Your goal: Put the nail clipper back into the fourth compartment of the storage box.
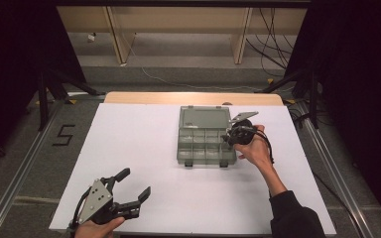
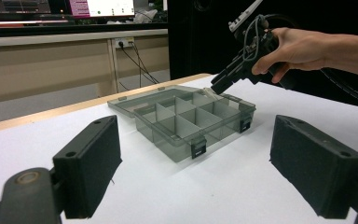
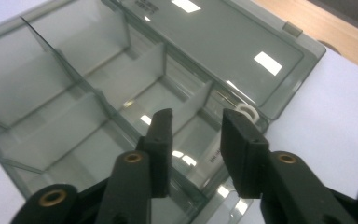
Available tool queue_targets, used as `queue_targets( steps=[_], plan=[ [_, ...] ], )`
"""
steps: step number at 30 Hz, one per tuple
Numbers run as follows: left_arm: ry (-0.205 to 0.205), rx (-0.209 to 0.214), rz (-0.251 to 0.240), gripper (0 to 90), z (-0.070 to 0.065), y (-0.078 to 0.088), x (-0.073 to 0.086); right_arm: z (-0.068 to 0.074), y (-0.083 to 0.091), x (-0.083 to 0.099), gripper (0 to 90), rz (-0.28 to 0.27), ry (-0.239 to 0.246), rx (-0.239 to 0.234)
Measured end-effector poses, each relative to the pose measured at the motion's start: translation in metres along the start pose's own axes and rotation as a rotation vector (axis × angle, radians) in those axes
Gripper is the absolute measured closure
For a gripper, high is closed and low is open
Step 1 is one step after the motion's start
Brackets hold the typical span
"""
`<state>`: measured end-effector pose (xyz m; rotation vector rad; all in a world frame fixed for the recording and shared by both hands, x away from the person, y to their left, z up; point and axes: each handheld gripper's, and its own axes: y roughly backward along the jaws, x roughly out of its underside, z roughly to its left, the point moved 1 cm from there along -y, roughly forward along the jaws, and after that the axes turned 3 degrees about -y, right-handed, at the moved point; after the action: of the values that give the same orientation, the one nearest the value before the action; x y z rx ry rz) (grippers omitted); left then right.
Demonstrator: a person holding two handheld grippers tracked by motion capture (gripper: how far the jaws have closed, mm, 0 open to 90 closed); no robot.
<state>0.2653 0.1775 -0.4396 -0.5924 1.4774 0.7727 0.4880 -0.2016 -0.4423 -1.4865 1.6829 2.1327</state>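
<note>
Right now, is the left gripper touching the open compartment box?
Apart. The high view shows the left gripper near the table's front edge with bare white tabletop between it and the compartment box; the left gripper view shows that gap too.

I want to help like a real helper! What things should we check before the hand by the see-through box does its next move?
1. Box lid open and lying flat: ok.
2. Right gripper jaws apart, nothing between them: ok.
3. Right gripper lined up over the box's corner compartment: ok.
4. Small white ring at that corner, just ahead of one jaw; whether it is loose or inside the box: cannot tell.
5. Left gripper open, near the table's front edge, away from the box: ok.
6. Other compartments look empty: ok.
</note>
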Motion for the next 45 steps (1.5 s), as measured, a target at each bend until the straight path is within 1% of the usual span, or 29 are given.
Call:
queue_targets(
  steps=[1, 2, 3, 4, 5, 6, 7, 8, 9, 10, 11, 12, 13, 14, 16, 19, 21, 22, 25, 27, 28, 29, 31, 32, 34, 36, 37, 44, 45],
  plan=[
    [0.0, 0.0, 0.0, 15.8, 0.0, 0.0, 0.0, 0.002, 0.001, -0.001, 62.3, -0.012, -0.01, -0.001],
    [0.0, 0.0, 0.0, 15.8, 0.0, 0.0, 0.0, 0.002, 0.003, -0.002, 61.0, 0.005, 0.001, -0.011],
    [0.001, -0.001, -0.001, 15.8, 0.0, 0.0, 0.0, 0.004, 0.004, -0.003, 60.0, -0.001, -0.006, -0.015],
    [0.001, -0.001, -0.001, 15.8, 0.0, 0.0, 0.0, 0.004, 0.005, -0.003, 58.3, -0.006, 0.013, -0.012],
    [0.0, 0.0, 0.0, 15.8, 0.0, 0.0, 0.0, 0.005, 0.006, -0.003, 56.3, -0.006, 0.016, -0.016],
    [0.0, 0.0, 0.0, 15.8, 0.0, 0.0, 0.0, 0.007, 0.006, -0.004, 53.8, -0.016, 0.01, -0.015],
    [0.0, 0.0, 0.0, 15.8, 0.0, 0.0, 0.0, 0.007, 0.006, -0.004, 53.8, -0.016, 0.01, -0.015],
    [0.0, -0.001, 0.0, 15.8, 0.0, 0.0, 0.0, 0.01, 0.008, -0.006, 50.3, -0.031, -0.011, -0.013],
    [0.0, -0.001, 0.0, 15.8, 0.0, 0.0, 0.0, 0.011, 0.008, -0.006, 48.9, -0.049, 0.008, -0.006],
    [0.0, -0.001, 0.0, 15.8, 0.0, 0.0, 0.0, 0.011, 0.008, -0.006, 48.9, -0.049, 0.008, -0.006],
    [0.001, -0.001, 0.0, 15.8, 0.0, 0.0, 0.0, 0.014, 0.012, -0.009, 45.4, -0.033, 0.0, -0.023],
    [0.001, -0.001, 0.0, 15.8, 0.0, 0.0, 0.0, 0.014, 0.012, -0.009, 45.4, -0.033, 0.0, -0.023],
    [0.0, -0.001, 0.0, 15.8, 0.0, 0.0, 0.0, 0.015, 0.014, -0.01, 42.1, -0.055, 0.013, -0.026],
    [0.0, -0.001, 0.0, 15.8, 0.0, 0.0, 0.0, 0.018, 0.016, -0.011, 41.1, -0.058, -0.008, -0.032],
    [0.0, -0.002, -0.002, 15.8, 0.001, 0.0, 0.0, 0.02, 0.02, -0.013, 39.9, -0.075, -0.002, -0.036],
    [0.0, -0.002, -0.002, 15.8, 0.0, 0.0, 0.0, 0.022, 0.025, -0.014, 36.7, -0.101, -0.008, -0.044],
    [0.0, -0.002, -0.002, 15.8, 0.0, 0.0, 0.0, 0.025, 0.029, -0.015, 35.4, -0.119, -0.027, -0.054],
    [0.0, -0.002, -0.002, 15.8, 0.0, 0.0, 0.0, 0.025, 0.03, -0.016, 34.7, -0.136, -0.01, -0.055],
    [0.001, -0.003, -0.001, 15.8, 0.0, 0.0, 0.0, 0.03, 0.035, -0.018, 31.7, -0.151, -0.011, -0.061],
    [0.001, -0.002, -0.001, 15.8, 0.0, 0.0, 0.0, 0.031, 0.036, -0.018, 31.6, -0.156, -0.006, -0.064],
    [-0.001, -0.002, 0.0, 15.8, 0.0, 0.0, 0.0, 0.034, 0.037, -0.02, 31.7, -0.178, -0.001, -0.07],
    [0.0, -0.003, -0.002, 15.8, 0.0, 0.0, 0.0, 0.035, 0.037, -0.02, 31.7, -0.185, 0.007, -0.07],
    [-0.001, -0.004, -0.002, 15.8, 0.001, 0.0, 0.0, 0.039, 0.039, -0.021, 31.7, -0.182, 0.007, -0.086],
    [-0.001, -0.003, -0.003, 15.8, 0.0, 0.0, 0.0, 0.039, 0.039, -0.022, 31.6, -0.188, 0.015, -0.083],
    [0.0, -0.004, 0.002, 15.8, 0.0, 0.001, 0.0, 0.042, 0.04, -0.022, 31.6, -0.189, 0.003, -0.086],
    [-0.001, -0.003, -0.003, 15.8, 0.001, 0.0, 0.0, 0.043, 0.041, -0.023, 31.3, -0.207, 0.012, -0.09],
    [-0.002, -0.003, -0.003, 15.8, 0.001, 0.0, 0.0, 0.044, 0.042, -0.023, 31.1, -0.207, 0.003, -0.095],
    [-0.001, -0.006, 0.004, 15.8, 0.0, 0.001, 0.0, 0.047, 0.045, -0.024, 29.3, -0.219, 0.009, -0.101],
    [-0.001, -0.004, 0.002, 15.8, 0.0, 0.001, -0.001, 0.048, 0.047, -0.024, 29.0, -0.231, 0.013, -0.101]
  ],
)
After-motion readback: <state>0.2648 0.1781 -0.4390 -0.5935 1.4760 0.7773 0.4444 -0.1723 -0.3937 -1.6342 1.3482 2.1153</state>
